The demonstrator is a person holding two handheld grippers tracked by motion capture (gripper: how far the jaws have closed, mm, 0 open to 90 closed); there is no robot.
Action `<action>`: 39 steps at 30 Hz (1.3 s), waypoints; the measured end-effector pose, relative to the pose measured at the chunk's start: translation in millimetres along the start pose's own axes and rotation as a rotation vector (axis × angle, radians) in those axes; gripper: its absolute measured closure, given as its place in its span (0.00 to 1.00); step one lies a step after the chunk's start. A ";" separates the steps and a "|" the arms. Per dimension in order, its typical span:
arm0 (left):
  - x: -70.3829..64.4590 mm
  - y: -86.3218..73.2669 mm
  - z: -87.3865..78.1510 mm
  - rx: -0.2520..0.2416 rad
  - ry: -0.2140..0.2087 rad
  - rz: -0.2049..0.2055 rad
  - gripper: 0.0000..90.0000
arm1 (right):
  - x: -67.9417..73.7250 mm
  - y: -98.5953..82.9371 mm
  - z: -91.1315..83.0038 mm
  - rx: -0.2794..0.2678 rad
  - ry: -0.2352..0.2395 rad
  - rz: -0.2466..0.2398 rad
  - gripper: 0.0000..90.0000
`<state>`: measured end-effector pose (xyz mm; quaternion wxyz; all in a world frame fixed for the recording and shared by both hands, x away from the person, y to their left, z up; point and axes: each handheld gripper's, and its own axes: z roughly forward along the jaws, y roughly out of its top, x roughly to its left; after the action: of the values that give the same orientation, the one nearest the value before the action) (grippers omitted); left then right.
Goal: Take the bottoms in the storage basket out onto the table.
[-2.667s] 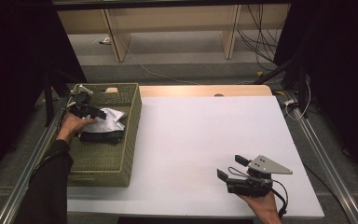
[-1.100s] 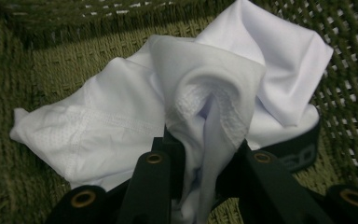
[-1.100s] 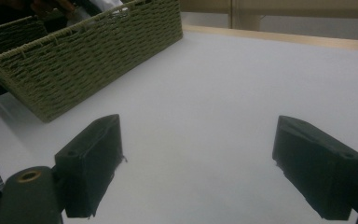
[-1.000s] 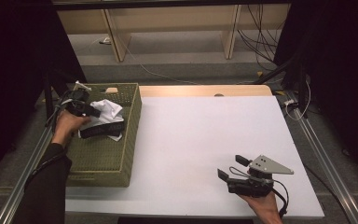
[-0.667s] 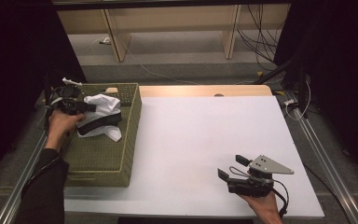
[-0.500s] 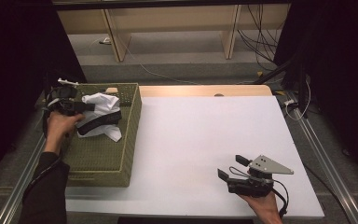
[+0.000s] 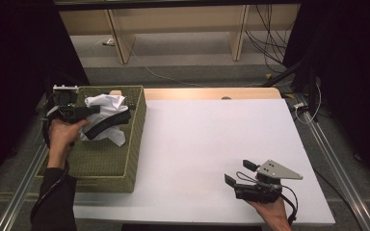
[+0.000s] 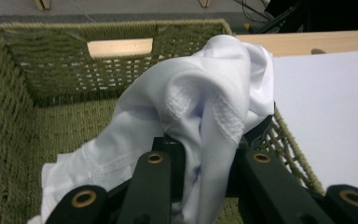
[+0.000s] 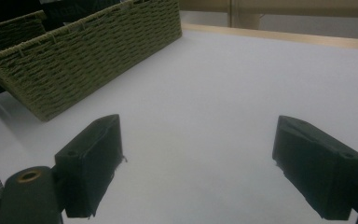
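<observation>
The white table [image 7: 212,144] spreads wide, with the green basket [image 7: 101,168] at its nine o'clock edge. A white cloth [image 7: 107,108] hangs over the basket's far end, clamped in the left gripper [image 7: 107,122]. At five o'clock the right gripper [image 7: 238,173] rests on the table, jaws wide apart.

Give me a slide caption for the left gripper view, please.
Left gripper shut on a crumpled white cloth, holding it above a green woven basket.
</observation>
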<state>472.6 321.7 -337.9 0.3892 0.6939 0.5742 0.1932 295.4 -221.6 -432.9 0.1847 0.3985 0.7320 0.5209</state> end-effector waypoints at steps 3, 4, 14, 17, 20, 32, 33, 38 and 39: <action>-6.9 4.9 -10.2 -0.030 0.000 0.017 0.86 | -0.6 0.0 0.0 -0.003 0.000 0.002 0.19; -6.9 4.9 -10.2 -0.030 0.000 0.017 0.86 | -0.6 0.0 0.0 -0.003 0.000 0.002 0.19; -20.0 18.7 -30.0 -0.089 -0.016 0.044 0.86 | -0.4 0.2 -0.3 -0.001 -0.002 -0.001 0.19; -26.6 23.4 -36.0 -0.106 -0.025 0.060 0.87 | -0.7 0.3 -0.4 -0.001 -0.001 0.000 0.19; -31.1 26.3 -38.9 -0.115 -0.040 0.067 0.86 | -0.7 0.4 -0.8 0.000 -0.002 -0.001 0.19; -49.1 33.5 -44.2 -0.154 -0.083 0.091 0.87 | -0.9 0.7 -1.6 0.006 -0.005 -0.003 0.19; -51.0 34.2 -45.1 -0.159 -0.091 0.092 0.87 | -1.0 0.7 -1.6 0.005 -0.005 -0.003 0.19; -64.3 38.4 -48.0 -0.176 -0.119 0.115 0.87 | -0.9 0.7 -1.7 0.005 -0.005 -0.003 0.19; -64.3 38.4 -48.0 -0.176 -0.119 0.115 0.87 | -0.9 0.7 -1.7 0.006 -0.005 -0.003 0.19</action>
<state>446.0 274.7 -267.3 0.4703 0.6991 0.4903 0.2230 295.1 -223.2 -431.7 0.1862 0.3991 0.7337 0.5174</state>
